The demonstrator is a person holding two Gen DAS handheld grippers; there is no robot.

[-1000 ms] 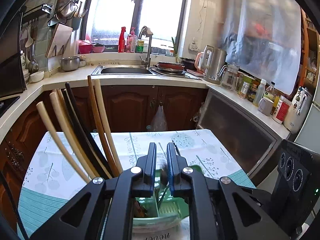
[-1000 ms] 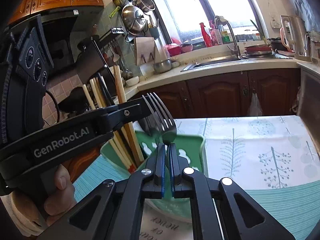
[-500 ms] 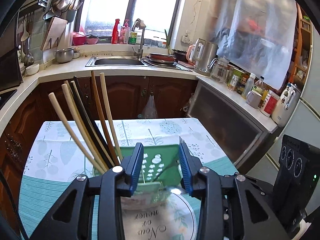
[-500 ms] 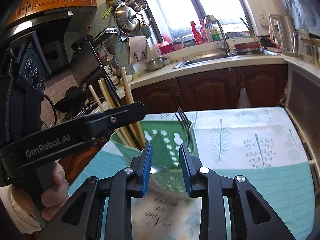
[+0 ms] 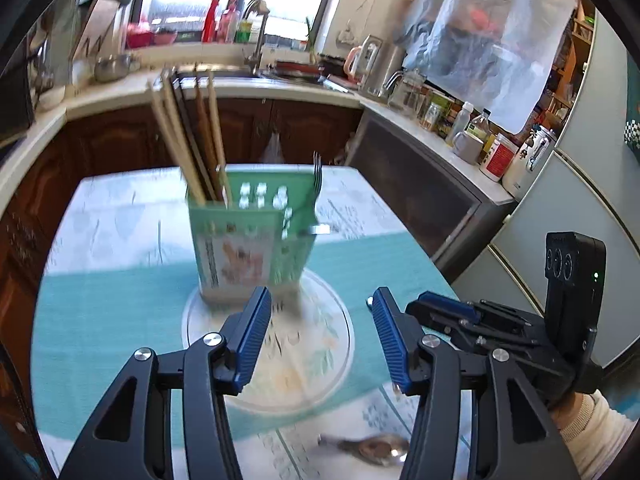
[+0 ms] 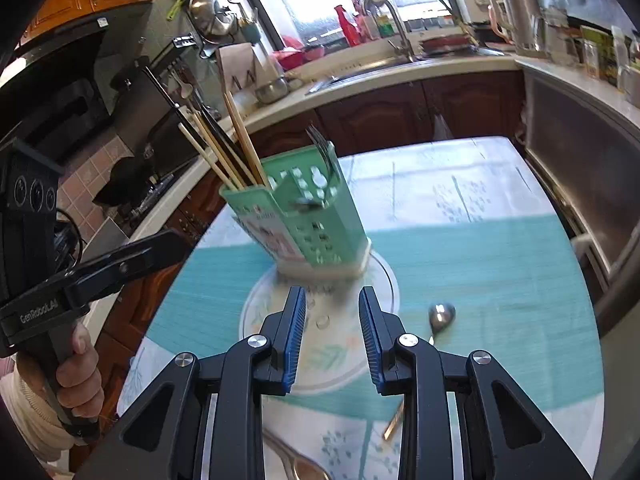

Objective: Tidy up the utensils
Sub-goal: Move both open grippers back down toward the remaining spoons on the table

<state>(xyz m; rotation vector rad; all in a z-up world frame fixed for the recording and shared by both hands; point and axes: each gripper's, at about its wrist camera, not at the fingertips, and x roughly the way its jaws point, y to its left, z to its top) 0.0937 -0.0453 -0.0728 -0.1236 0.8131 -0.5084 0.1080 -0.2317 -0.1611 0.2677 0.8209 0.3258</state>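
Utensils: forks (image 6: 320, 148) and chopsticks (image 6: 224, 148) racked in green caddy (image 6: 308, 224) on plate (image 6: 384, 280), two spoons (image 6: 440, 314) loose on table; both grippers (image 5: 320, 336) (image 6: 332, 328) just opened, jaws empty; next likely: pick spoon, drop beside forks.

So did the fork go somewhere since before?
Yes. The fork left the right gripper and now stands in the green holder, beside the chopsticks.

A kettle (image 5: 370, 54) and red bottle (image 5: 211, 20) stand on the counter (image 5: 280, 90) beside the sink.
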